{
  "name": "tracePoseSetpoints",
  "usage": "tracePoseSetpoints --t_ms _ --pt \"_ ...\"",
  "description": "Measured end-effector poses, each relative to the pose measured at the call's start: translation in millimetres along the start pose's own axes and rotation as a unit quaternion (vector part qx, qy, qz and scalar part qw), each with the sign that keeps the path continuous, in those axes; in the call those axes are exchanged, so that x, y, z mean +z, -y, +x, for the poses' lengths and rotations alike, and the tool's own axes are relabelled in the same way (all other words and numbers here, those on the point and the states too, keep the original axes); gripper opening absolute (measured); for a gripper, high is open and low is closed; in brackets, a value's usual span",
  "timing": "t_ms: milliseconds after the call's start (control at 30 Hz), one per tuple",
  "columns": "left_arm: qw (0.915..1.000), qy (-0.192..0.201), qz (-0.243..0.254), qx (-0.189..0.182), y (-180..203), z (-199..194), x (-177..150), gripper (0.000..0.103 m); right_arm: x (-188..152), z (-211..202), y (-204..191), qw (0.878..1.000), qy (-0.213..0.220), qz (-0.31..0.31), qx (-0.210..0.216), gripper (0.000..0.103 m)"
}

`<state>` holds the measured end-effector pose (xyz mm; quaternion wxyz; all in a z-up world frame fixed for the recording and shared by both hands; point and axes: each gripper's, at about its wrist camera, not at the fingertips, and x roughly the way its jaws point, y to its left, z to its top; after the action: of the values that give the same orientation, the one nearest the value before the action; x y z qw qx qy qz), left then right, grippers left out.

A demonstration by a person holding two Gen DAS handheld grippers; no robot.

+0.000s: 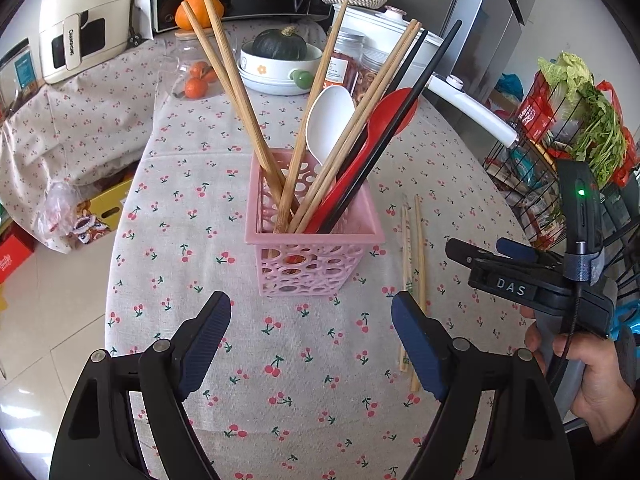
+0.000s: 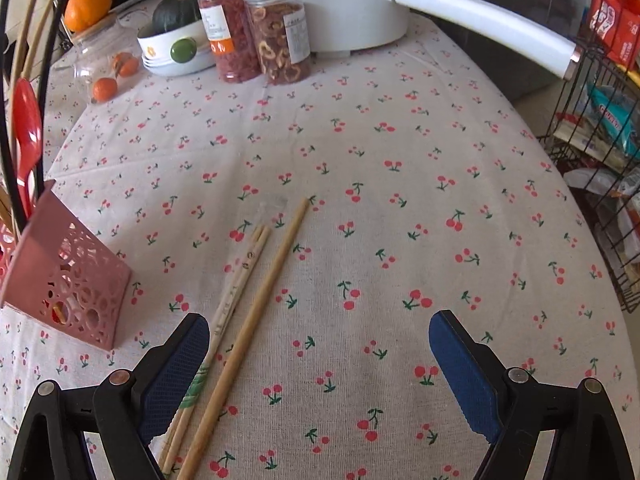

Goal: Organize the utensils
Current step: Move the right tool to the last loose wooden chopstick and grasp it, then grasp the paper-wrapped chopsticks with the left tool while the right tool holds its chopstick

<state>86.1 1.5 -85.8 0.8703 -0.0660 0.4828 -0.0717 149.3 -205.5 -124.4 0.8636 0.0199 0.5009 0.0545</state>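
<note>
A pink perforated basket [image 1: 316, 240] stands on the cherry-print tablecloth [image 1: 304, 360]. It holds several wooden chopsticks [image 1: 236, 92], a white spoon [image 1: 328, 120], a red spoon [image 1: 384, 120] and black chopsticks [image 1: 416, 92]. Right of the basket [image 2: 68, 280] lie a paper-wrapped chopstick pair [image 2: 236, 296] and one bare wooden chopstick [image 2: 264, 292]. My left gripper [image 1: 312, 320] hangs open in front of the basket with nothing between its fingers. My right gripper [image 2: 318, 318] is open low over the cloth. The loose chopsticks run beside its left finger [image 2: 180, 360].
At the table's back stand a white pot with a long handle [image 2: 480, 20], two jars of dried fruit [image 2: 256, 28], a bowl holding a green squash [image 1: 280, 56] and oranges [image 1: 196, 84]. A wire rack of vegetables [image 1: 560, 140] stands off the table's right edge.
</note>
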Motion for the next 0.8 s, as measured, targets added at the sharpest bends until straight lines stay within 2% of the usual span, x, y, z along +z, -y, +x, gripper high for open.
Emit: tracePoseSetpoints --t_ms 67,300,533,600,700,767,800 --pt "0.9999 -0.007 0.003 -0.013 1.2 1.4 -0.1 0.084 1.3 8.1 -1.6 1.0 -0.013 -0.002 -0.01 0.093" --pt "0.9994 -0.007 0.027 -0.02 9.9 -1.1 -2.9 0.084 4.2 27.9 -10.4 0.999 -0.036 -0.013 -0.027 0.092" --pt "0.9992 -0.007 0.032 -0.022 8.8 -2.8 -5.6 0.084 1.5 40.0 -11.1 0.999 -0.051 -0.012 -0.009 0.079" --pt "0.9992 -0.008 0.033 -0.023 10.1 -2.7 -5.7 0.084 1.2 40.2 -13.7 0.998 -0.056 -0.028 -0.019 0.074" --pt "0.999 -0.007 0.039 -0.024 14.3 -2.8 -5.8 0.084 0.9 36.9 -11.1 0.998 -0.055 -0.038 -0.017 0.061" --pt "0.9987 -0.004 0.048 -0.017 20.0 -3.7 -7.0 0.084 0.6 33.8 -4.3 0.998 -0.056 -0.036 -0.016 0.041" --pt "0.9983 -0.001 0.057 -0.012 23.8 -4.7 -7.8 0.084 0.4 32.4 -0.3 0.998 -0.058 -0.034 -0.014 0.035"
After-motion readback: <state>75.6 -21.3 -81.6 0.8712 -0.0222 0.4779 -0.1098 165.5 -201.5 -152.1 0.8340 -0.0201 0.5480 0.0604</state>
